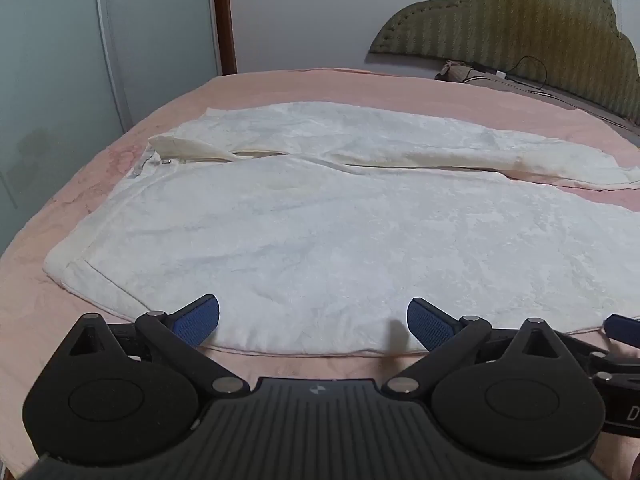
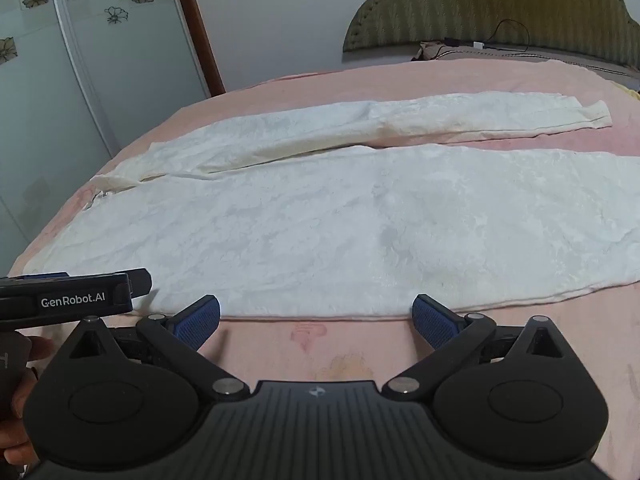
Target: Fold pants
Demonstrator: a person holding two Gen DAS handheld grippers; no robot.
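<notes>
White textured pants (image 1: 320, 216) lie flat on the pink bed (image 1: 80, 184), waist at the left, legs running right. They also show in the right wrist view (image 2: 340, 224). My left gripper (image 1: 313, 322) is open and empty, its blue pads over the near edge of the pants by the waist. My right gripper (image 2: 316, 320) is open and empty, just short of the near leg's edge, over bare pink sheet (image 2: 360, 344). The left gripper's body (image 2: 72, 296) shows at the left of the right wrist view.
A green padded headboard (image 1: 520, 28) stands at the far right, with a small item and black cable (image 1: 520, 72) before it. A pale wardrobe (image 1: 52, 60) with flower decals and a brown door frame (image 1: 224, 16) stand left of the bed.
</notes>
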